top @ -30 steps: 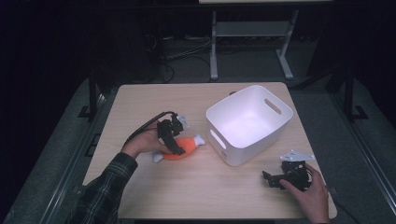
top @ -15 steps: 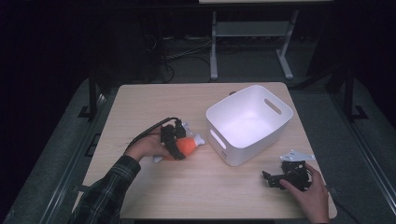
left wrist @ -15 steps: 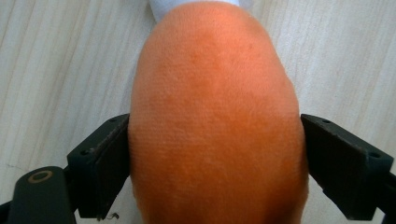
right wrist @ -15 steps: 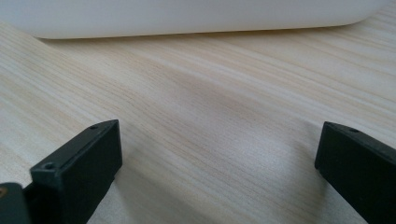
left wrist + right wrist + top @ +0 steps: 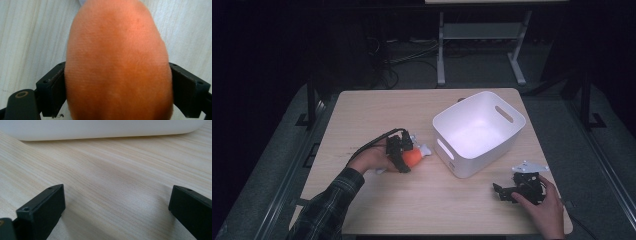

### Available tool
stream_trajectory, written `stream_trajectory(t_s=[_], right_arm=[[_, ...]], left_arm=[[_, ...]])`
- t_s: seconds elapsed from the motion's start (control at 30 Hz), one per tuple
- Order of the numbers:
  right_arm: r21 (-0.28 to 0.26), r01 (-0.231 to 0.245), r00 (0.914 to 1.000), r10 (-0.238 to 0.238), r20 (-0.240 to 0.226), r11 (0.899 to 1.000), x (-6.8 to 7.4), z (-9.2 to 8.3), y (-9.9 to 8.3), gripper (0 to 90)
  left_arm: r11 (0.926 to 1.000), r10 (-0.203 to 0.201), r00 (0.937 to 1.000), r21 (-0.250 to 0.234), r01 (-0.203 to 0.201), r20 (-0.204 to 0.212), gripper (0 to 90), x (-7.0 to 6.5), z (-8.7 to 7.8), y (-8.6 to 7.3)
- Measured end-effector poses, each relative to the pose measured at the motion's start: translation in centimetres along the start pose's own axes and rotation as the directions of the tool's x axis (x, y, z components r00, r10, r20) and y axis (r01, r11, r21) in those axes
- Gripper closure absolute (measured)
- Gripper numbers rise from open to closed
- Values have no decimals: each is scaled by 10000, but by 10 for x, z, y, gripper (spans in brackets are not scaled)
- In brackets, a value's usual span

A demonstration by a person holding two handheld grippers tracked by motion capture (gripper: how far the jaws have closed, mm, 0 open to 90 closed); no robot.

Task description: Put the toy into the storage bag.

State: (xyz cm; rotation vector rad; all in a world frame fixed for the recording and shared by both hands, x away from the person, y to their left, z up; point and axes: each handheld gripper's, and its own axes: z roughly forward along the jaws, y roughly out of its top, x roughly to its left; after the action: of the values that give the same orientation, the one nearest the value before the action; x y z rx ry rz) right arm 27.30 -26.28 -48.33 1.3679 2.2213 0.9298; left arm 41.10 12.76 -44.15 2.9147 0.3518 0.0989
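The white bin (image 5: 479, 132) is standing on the wooden table (image 5: 377, 107) to the right of the left gripper (image 5: 401, 156), so what it is carrying has the bin just beside it, while the right gripper (image 5: 517, 189) is resting near the table's front right corner with its jaws spread wide over bare wood. The left gripper is pinching an orange plush toy (image 5: 117, 62) between its two jaws. The toy is looking soft and egg-shaped, its long axis is running along the jaws, and a white part is showing at its far end.
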Motion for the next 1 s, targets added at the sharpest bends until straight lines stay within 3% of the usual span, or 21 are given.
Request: stream_trajectory(t_s=[0.67, 0.8, 1.0], right_arm=[[1, 1, 10000, -1, 0, 10000, 0, 0, 0, 2], [0, 1, 10000, -1, -2, 10000, 0, 0, 0, 2], [2, -1, 10000, 1, 2, 10000, 0, 0, 0, 2]], left_arm=[[9976, -594, 9975, -334, 607, 380, 189, 5, -6, -5], [9917, -920, 9941, -852, 968, 578, 191, 7, -9, -9], [9887, -1115, 9921, -943, 1166, 577, 192, 8, -11, -15]])
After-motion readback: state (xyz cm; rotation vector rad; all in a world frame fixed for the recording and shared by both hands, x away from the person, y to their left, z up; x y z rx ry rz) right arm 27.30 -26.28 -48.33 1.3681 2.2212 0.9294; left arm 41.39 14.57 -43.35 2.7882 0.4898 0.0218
